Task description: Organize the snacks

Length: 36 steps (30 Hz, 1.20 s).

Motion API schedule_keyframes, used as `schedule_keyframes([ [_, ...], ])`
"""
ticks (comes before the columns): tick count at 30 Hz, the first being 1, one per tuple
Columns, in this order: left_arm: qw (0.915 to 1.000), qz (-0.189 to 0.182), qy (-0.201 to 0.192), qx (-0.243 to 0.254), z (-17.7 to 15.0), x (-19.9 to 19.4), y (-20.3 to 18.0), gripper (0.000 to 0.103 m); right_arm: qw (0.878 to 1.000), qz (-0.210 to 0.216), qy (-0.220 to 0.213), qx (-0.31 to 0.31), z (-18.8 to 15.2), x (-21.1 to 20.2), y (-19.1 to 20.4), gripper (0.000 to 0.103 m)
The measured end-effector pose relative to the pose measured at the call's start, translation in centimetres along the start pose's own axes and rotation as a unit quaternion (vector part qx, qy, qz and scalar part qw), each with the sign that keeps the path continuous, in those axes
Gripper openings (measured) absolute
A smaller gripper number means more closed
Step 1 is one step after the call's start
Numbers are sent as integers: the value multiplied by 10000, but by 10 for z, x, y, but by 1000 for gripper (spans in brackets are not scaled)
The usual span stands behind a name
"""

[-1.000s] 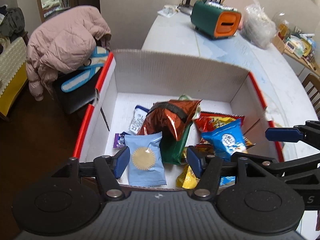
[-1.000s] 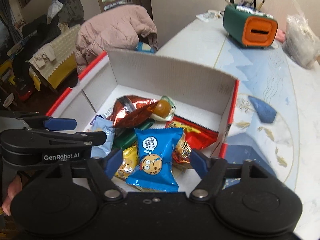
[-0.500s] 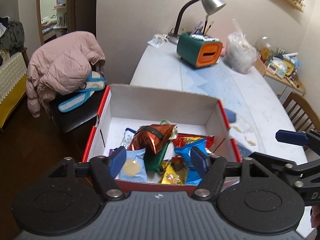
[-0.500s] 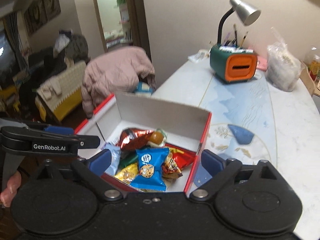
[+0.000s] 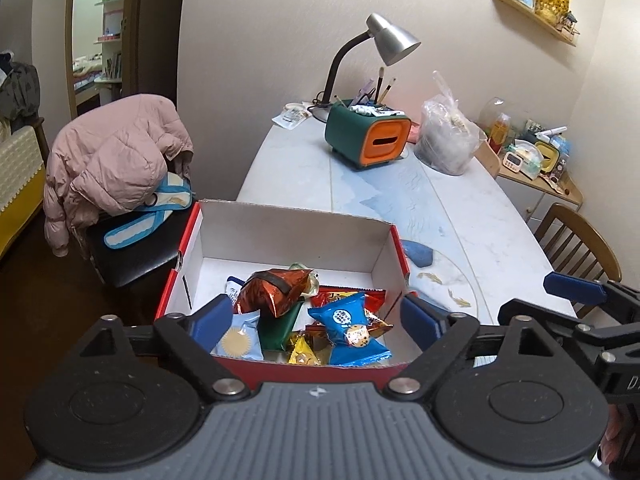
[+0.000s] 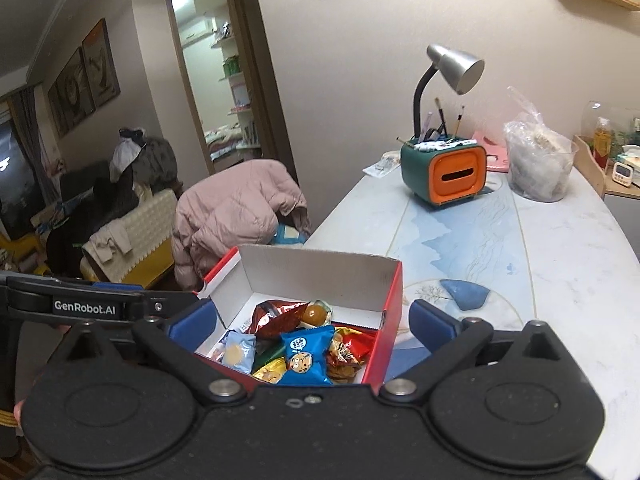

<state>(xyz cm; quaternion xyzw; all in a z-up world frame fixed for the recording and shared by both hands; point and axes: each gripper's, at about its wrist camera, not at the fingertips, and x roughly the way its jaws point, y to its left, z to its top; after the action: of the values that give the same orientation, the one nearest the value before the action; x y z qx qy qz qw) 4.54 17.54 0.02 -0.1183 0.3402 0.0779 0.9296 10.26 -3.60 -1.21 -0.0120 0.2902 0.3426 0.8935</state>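
Note:
A red cardboard box (image 5: 296, 224) with a white inside stands at the near end of the table. In it lie a blue cookie packet (image 5: 348, 328), a copper foil bag (image 5: 276, 288), a light blue biscuit packet (image 5: 238, 342) and several more snacks. My left gripper (image 5: 318, 318) hovers above the box's near edge, its jaws opening, nothing between them. My right gripper (image 6: 314, 322) hangs over the same box (image 6: 320, 272), jaws opening wide and empty, with the cookie packet (image 6: 306, 354) far below. The right gripper's finger (image 5: 576, 292) shows at the right edge of the left wrist view.
On the white and blue table (image 5: 460, 216) stand a green and orange organiser (image 5: 368, 140), a desk lamp (image 5: 384, 40) and a clear plastic bag (image 5: 444, 140). A pink jacket (image 5: 116, 160) lies on a chair left of the box. A wooden chair (image 5: 576, 240) stands at the right.
Both grippers have risen and drawn back from the box, and their jaws have spread wider. The light blue packet and the blue cookie packet stay lying in the box.

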Motion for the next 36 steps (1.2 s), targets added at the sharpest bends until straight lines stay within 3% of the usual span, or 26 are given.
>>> schedule_keyframes([
  [9, 9997, 138, -119, 177, -10, -15, -17, 99, 9991, -270, -310, -57, -15, -17, 7, 103],
  [23, 9980, 500, -240, 317, -18, -27, -26, 99, 9986, -201, -459, 152, -19, -27, 4, 103],
  [36, 9977, 518, -247, 367, -22, -30, -28, 99, 9983, -246, -505, 182, -22, -29, 4, 103],
])
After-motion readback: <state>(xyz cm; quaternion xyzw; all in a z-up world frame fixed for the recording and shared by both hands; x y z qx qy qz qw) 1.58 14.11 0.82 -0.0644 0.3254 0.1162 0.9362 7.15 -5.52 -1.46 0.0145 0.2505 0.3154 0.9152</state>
